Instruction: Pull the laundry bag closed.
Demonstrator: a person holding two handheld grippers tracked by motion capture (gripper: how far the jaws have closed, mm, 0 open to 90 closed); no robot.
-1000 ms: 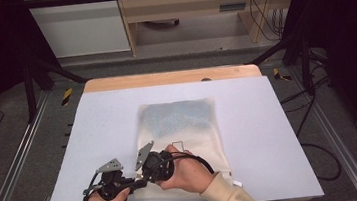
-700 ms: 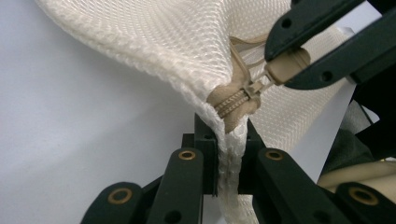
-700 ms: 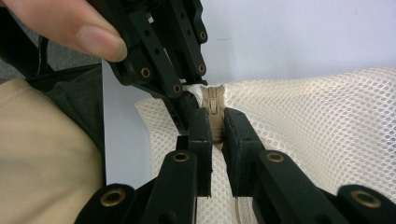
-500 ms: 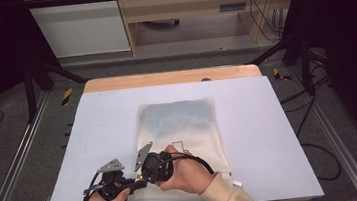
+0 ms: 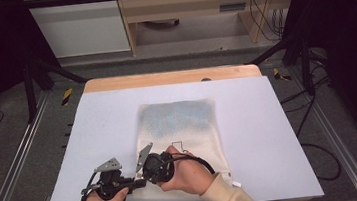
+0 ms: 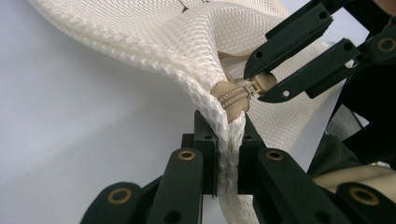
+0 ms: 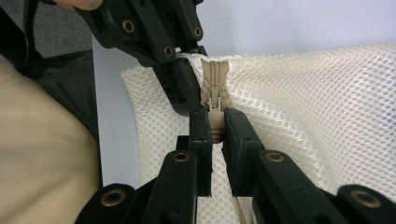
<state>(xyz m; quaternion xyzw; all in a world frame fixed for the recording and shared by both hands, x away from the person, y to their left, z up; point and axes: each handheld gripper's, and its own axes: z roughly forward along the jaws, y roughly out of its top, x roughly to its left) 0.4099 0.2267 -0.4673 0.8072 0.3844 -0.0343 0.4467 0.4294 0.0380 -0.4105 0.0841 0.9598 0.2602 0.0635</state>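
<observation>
A cream mesh bag (image 5: 179, 125) lies flat mid-table, something bluish inside its far half. My left gripper (image 5: 134, 181) is at the bag's near left corner and is shut on the mesh edge (image 6: 228, 140) just below the tan zipper end (image 6: 232, 97). My right gripper (image 5: 147, 176) meets it from the right and is shut on the tan zipper pull (image 7: 215, 122), also seen as the zipper pull (image 6: 261, 84) between the right gripper's black jaws in the left gripper view. The two grippers nearly touch. The bag's mesh (image 7: 317, 107) spreads to the right in the right gripper view.
The white table top (image 5: 103, 118) has a wooden strip (image 5: 171, 77) along its far edge. Metal rails run down both sides of the table. A cream sleeve (image 5: 229, 198) and hand cover the bag's near edge. Black cables trail from both grippers.
</observation>
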